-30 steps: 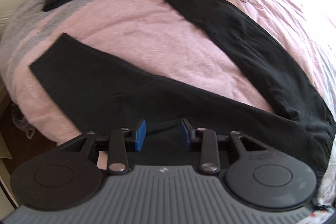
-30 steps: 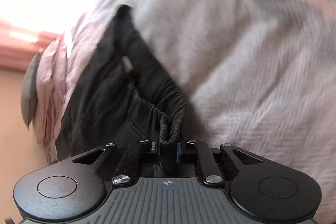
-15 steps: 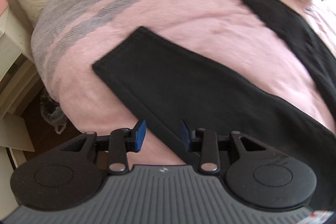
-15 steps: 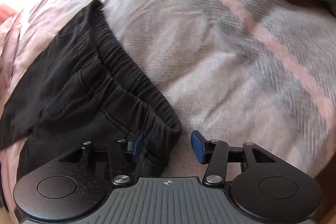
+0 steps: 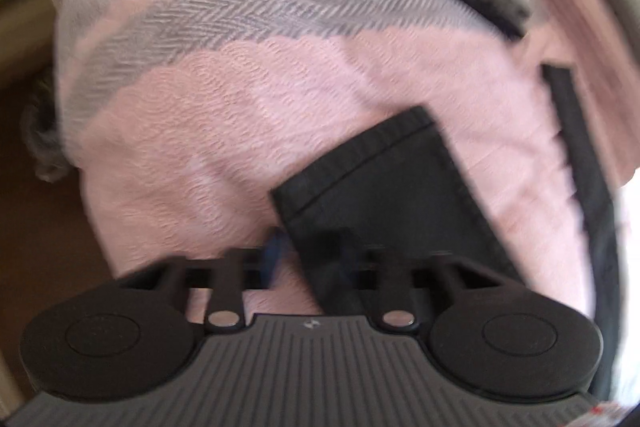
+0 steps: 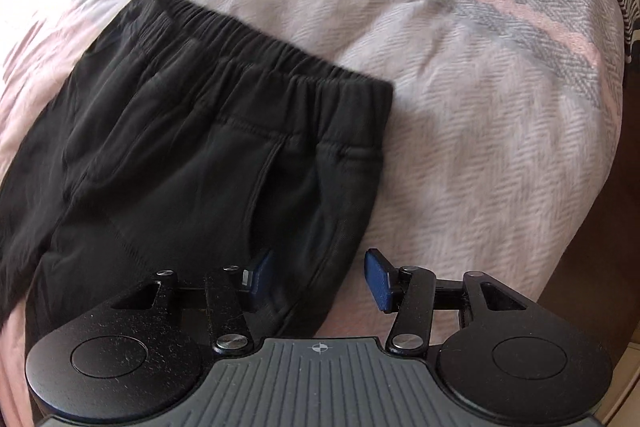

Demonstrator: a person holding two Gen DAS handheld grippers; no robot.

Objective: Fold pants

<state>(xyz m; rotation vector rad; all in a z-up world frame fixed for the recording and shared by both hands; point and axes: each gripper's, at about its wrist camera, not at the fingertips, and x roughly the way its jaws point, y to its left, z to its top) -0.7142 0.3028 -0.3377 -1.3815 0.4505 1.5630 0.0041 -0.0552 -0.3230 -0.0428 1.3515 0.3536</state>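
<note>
Pants: black, flat on your striped bedspread (image 5: 248,99).
Left gripper (image 5: 310,259): your jaws have just been closing; blurred, apparently pinching the leg hem (image 5: 360,163).
Right gripper (image 6: 318,281): jaws apart, empty; waistband (image 6: 280,55) lies ahead.

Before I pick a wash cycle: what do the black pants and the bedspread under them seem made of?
Black pants: soft matte knit, probably cotton jersey; gathered elastic waistband, limp folds. Bedspread: woven, herringbone-textured, pink and grey, likely cotton; fibre uncertain.
</note>
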